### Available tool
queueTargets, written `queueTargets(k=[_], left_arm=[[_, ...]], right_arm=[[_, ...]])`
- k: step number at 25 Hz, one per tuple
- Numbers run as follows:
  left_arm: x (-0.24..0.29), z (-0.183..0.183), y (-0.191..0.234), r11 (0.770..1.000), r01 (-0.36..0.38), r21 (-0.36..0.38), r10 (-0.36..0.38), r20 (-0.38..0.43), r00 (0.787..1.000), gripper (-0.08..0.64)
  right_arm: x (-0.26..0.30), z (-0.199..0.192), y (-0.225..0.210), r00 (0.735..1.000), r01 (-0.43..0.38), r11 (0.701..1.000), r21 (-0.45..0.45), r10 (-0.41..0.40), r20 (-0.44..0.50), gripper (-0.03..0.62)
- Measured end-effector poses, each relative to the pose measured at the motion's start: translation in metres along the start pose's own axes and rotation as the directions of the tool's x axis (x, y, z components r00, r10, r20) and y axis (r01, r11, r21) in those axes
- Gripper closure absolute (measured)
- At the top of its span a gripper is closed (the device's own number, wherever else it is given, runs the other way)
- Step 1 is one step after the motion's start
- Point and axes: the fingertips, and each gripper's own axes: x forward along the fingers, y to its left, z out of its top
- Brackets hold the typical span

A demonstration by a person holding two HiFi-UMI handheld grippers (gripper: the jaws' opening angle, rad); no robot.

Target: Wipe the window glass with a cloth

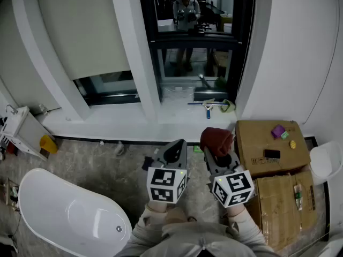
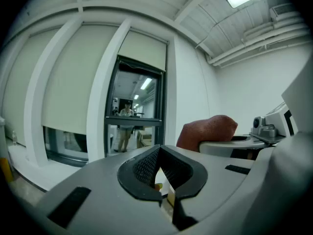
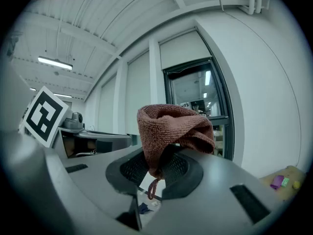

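The window glass (image 1: 192, 15) is a dark-framed pane ahead of me, with a lower pane (image 1: 194, 63) under a crossbar; it also shows in the left gripper view (image 2: 133, 106) and the right gripper view (image 3: 200, 94). A red-brown cloth (image 1: 216, 140) is bunched in my right gripper (image 1: 220, 153), which is shut on it (image 3: 155, 156); the cloth (image 3: 172, 127) droops over the jaws. My left gripper (image 1: 174, 151) is beside it, shut and holding nothing (image 2: 159, 153). Both are well short of the glass, above the floor. The cloth (image 2: 208, 130) is at the right in the left gripper view.
A squeegee (image 1: 209, 106) and a green rag (image 1: 228, 105) lie on the white sill (image 1: 134, 119). Cardboard boxes (image 1: 257, 143) stand at the right with small items on top. A white bathtub (image 1: 69, 213) is at the lower left, white equipment (image 1: 21, 130) at the far left.
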Motion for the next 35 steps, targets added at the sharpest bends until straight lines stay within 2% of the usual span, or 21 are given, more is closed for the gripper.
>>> queueTargets(k=[11,17,24,35], left_arm=[[0.011,-0.004,0.012,1.000,-0.022,-0.004,0.022,-0.013,1.000,0.557],[0.024,-0.003,0.016,1.000,-0.025,-0.008,0.025,-0.015,1.000,0.557],[0.042,-0.001,0.020,1.000,-0.018,-0.003,0.017,-0.023,1.000,0.557],[0.094,0.000,0.052,1.000,-0.015,-0.002,0.015,-0.045,0.999,0.557]], right_arm=[[0.016,-0.001,-0.004,1.000,-0.004,1.000,-0.017,0.004,-0.006,0.551],[0.023,0.002,-0.013,1.000,-0.023,1.000,0.009,0.023,0.002,0.549],[0.036,0.001,-0.025,1.000,0.000,1.000,0.018,0.001,-0.014,0.549],[0.089,0.007,-0.056,1.000,0.014,1.000,0.019,-0.014,-0.026,0.549]])
